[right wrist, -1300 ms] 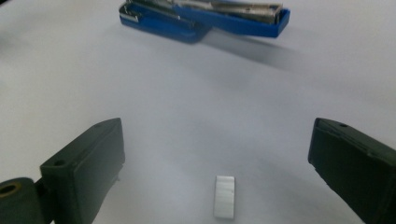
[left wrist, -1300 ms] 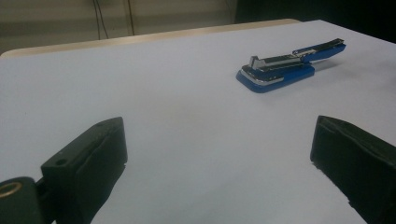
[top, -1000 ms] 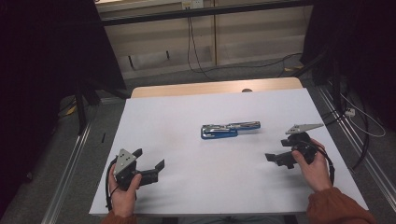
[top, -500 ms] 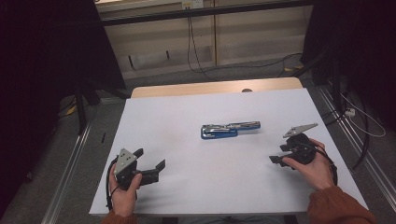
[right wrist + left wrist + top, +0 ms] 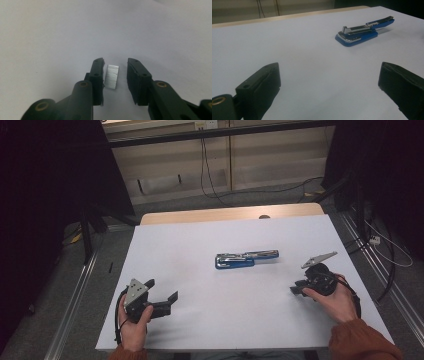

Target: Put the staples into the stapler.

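A blue and chrome stapler (image 5: 241, 259) lies swung open in the middle of the white table (image 5: 200, 235); the left gripper view has the stapler (image 5: 359, 35) ahead and to the right. My left gripper (image 5: 162, 290) rests at the near left, and its jaws stand wide open (image 5: 329, 77) with nothing between them. My right gripper (image 5: 296, 290) sits at the near right, pointing down at the table. Its jaws (image 5: 115, 62) have just been closing around a short strip of staples (image 5: 111, 76) lying flat. The strip sits close to one pad, with a gap at the other.
A wooden strip (image 5: 225, 214) borders the table's far edge. Cables run over the floor behind (image 5: 215, 185) and to the right (image 5: 385, 255). Metal rails (image 5: 75, 290) flank the table's left side.
The right gripper's jaws have narrowed markedly. Both hands and the stapler have stayed where they were.
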Available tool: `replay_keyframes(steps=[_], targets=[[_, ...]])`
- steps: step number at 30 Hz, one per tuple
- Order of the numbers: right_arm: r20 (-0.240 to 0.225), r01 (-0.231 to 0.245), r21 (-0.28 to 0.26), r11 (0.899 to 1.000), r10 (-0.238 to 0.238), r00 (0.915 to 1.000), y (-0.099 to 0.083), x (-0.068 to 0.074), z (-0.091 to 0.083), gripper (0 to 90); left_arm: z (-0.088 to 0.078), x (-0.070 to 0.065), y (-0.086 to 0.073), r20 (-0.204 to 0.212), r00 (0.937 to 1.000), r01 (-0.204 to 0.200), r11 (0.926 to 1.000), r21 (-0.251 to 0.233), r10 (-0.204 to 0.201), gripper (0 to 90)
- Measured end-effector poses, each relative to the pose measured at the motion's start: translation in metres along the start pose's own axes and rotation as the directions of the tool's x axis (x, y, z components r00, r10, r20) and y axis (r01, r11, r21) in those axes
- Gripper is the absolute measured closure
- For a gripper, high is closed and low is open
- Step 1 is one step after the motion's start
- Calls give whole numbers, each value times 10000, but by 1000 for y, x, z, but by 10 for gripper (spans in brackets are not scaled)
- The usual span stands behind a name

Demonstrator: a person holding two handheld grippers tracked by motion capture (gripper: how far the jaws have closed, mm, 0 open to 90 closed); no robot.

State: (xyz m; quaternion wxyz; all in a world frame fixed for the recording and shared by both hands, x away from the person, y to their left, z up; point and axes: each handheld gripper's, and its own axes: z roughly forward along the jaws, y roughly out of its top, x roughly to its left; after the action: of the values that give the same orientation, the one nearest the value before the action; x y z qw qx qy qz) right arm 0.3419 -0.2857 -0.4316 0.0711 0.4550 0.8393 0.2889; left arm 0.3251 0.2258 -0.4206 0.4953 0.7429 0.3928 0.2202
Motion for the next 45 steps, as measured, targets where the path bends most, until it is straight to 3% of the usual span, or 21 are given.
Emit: replay_keyframes(steps=[8, 28, 45], targets=[[-100, 85, 359, 9993, -81, 9999, -1, 0, 5, 721, 1, 0, -1, 11, 10000, 12, 9999, 126, -12, 45], [155, 441, 593, 9973, -451, 9989, 1, 3, 6, 791, 5, -3, 0, 174, 9997, -193, 9995, 269, 188, 45], [57, 310, 386, 9988, -312, 9995, 0, 2, 5, 792, 8, -5, 0, 277, 9992, -291, 9990, 332, 282, 45]])
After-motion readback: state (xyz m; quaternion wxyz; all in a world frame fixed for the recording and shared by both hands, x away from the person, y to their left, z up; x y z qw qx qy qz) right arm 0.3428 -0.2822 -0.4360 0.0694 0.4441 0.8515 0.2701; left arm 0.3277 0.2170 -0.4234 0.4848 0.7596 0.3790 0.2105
